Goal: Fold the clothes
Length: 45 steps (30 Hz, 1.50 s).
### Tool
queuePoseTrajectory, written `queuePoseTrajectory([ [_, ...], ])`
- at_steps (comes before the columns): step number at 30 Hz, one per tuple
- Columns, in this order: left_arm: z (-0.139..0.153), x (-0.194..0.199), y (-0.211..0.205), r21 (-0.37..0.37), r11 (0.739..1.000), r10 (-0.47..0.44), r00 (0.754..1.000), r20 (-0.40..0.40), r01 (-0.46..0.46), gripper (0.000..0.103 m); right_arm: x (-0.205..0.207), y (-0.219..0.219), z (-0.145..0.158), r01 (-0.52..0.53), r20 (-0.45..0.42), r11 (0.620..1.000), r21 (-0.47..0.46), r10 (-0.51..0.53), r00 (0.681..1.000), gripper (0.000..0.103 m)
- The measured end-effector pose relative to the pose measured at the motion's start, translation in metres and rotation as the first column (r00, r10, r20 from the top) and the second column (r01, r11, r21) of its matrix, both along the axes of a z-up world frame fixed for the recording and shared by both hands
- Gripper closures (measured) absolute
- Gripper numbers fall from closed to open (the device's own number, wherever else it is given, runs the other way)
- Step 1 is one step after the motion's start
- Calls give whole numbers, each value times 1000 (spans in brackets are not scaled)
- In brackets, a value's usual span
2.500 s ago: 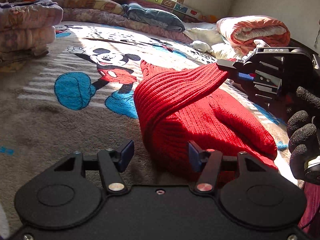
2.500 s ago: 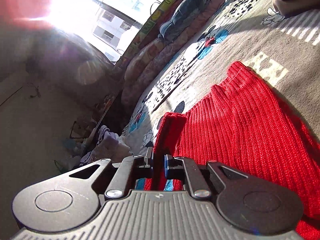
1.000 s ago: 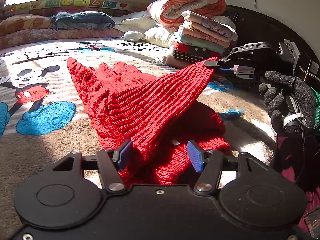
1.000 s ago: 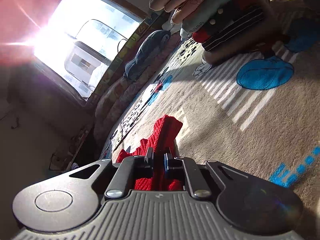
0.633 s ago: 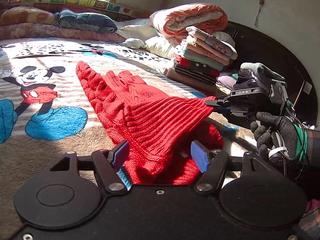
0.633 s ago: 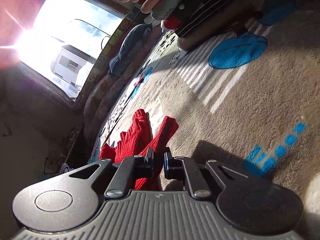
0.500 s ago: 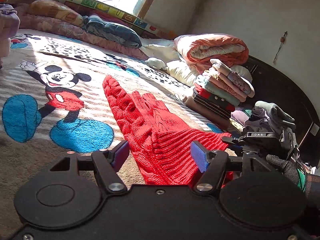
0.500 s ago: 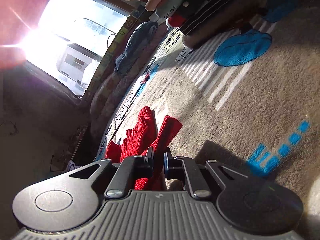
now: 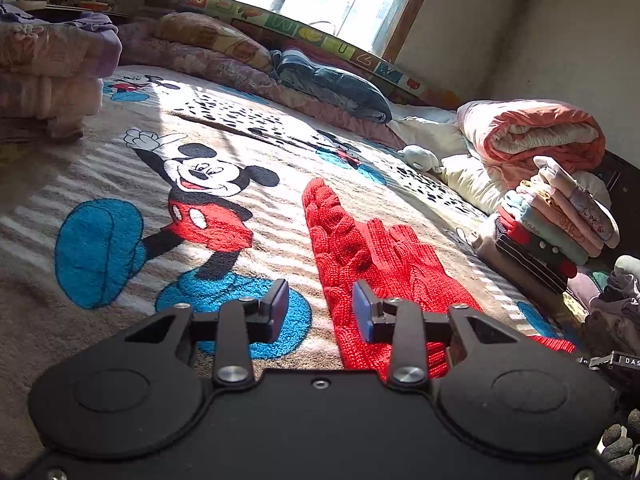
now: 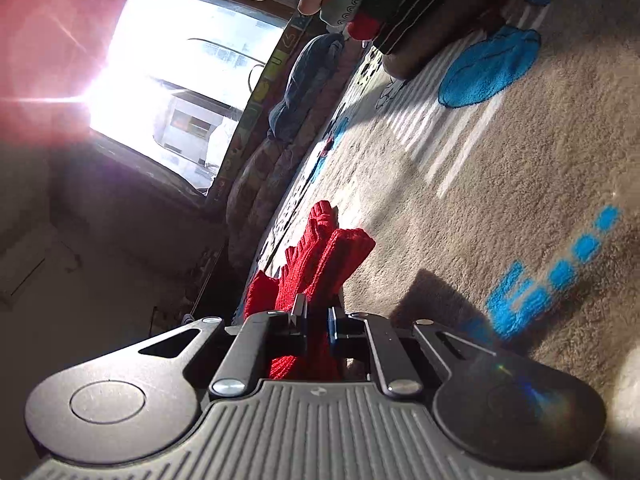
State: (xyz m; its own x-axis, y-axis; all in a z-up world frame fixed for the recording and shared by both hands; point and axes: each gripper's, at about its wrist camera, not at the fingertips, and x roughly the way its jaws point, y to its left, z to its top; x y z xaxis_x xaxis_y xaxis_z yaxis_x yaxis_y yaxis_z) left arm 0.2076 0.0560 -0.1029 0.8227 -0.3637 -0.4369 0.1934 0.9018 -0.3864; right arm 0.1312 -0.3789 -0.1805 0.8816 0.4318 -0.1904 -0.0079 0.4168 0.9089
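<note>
A red knitted sweater (image 9: pixel 384 256) lies stretched out on the Mickey Mouse blanket (image 9: pixel 200 184), running from the middle toward the near right. My left gripper (image 9: pixel 320 312) hovers open just above its near left edge, with nothing between the fingers. In the right wrist view, my right gripper (image 10: pixel 316 314) is shut on a bunched edge of the sweater (image 10: pixel 320 256), low over the blanket (image 10: pixel 520 200). A dark gloved hand (image 9: pixel 624 440) shows at the lower right of the left wrist view.
A stack of folded clothes (image 9: pixel 560 232) stands at the right, with a rolled orange quilt (image 9: pixel 532 132) behind it and loose clothes (image 9: pixel 616 304) nearer. Pillows (image 9: pixel 332 80) line the window side. Folded blankets (image 9: pixel 48 76) lie at the far left.
The right gripper has drawn the sweater's edge out to the right and down. The raised fold has dropped and the sweater lies flatter. The left gripper has stayed open and swung leftward.
</note>
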Motion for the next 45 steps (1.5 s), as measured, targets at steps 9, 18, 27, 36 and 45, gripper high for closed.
queuePoseTrajectory([
  [9,4,74,-20,106,994,-22,999,-42,27,70,-10,-8,-15,38,22,992,121,-41,999,91],
  [18,-1,138,-59,266,957,-112,993,-34,117,71,-4,-8,-25,29,24,991,129,-33,999,91],
  [27,-14,153,-100,443,872,-204,977,-60,209,72,-2,-2,-26,22,14,997,76,-24,1000,91],
  [36,13,168,-94,423,887,-198,980,-13,185,84,-2,-1,-26,23,20,998,51,-24,1000,91],
  [45,-8,193,-101,378,896,-205,972,-117,234,89,-3,0,-27,19,24,999,40,-20,1000,92],
])
